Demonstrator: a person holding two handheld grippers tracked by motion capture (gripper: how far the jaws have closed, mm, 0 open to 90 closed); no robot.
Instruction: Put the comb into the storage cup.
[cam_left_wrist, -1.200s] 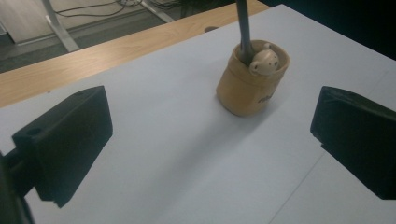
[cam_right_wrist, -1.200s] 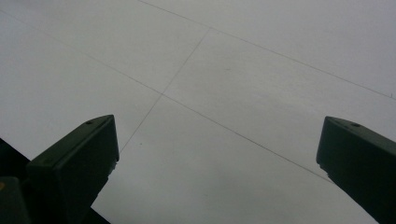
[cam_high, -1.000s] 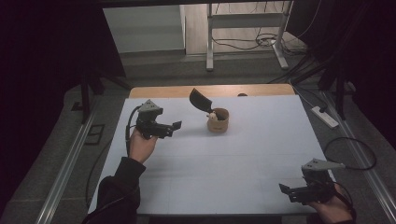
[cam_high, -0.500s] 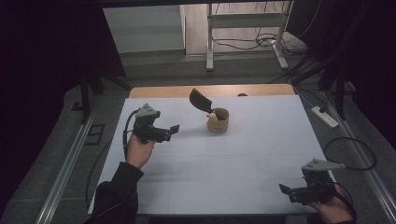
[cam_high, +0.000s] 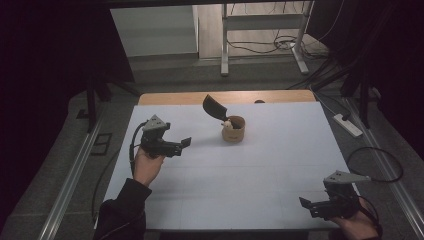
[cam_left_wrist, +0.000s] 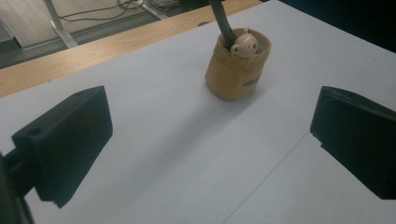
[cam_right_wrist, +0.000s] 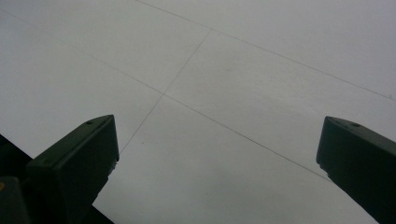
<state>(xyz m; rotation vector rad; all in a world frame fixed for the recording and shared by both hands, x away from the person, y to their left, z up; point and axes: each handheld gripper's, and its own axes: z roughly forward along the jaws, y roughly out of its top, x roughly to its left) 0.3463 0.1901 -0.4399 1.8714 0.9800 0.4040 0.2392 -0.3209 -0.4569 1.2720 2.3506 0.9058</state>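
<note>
- The small tan, soft-sided fabric pouch (cam_left_wrist: 237, 70) stands upright near the far middle of the white tabletop (cam_high: 235, 180), a black-handled tool (cam_high: 214, 106) and a small cream figure (cam_left_wrist: 245, 45) poking out.
- I judge it light and squashy; I would pinch its side wall low down.
- My left fingers (cam_left_wrist: 65, 144) are spread wide, empty, aimed at it from well apart.
- My right fingers (cam_right_wrist: 79, 158) gape too, holding nothing, over bare tabletop at the near edge.

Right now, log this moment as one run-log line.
left gripper: open, aimed at tan pouch | pouch: upright, holds black spatula | right gripper: open, near table corner
</note>
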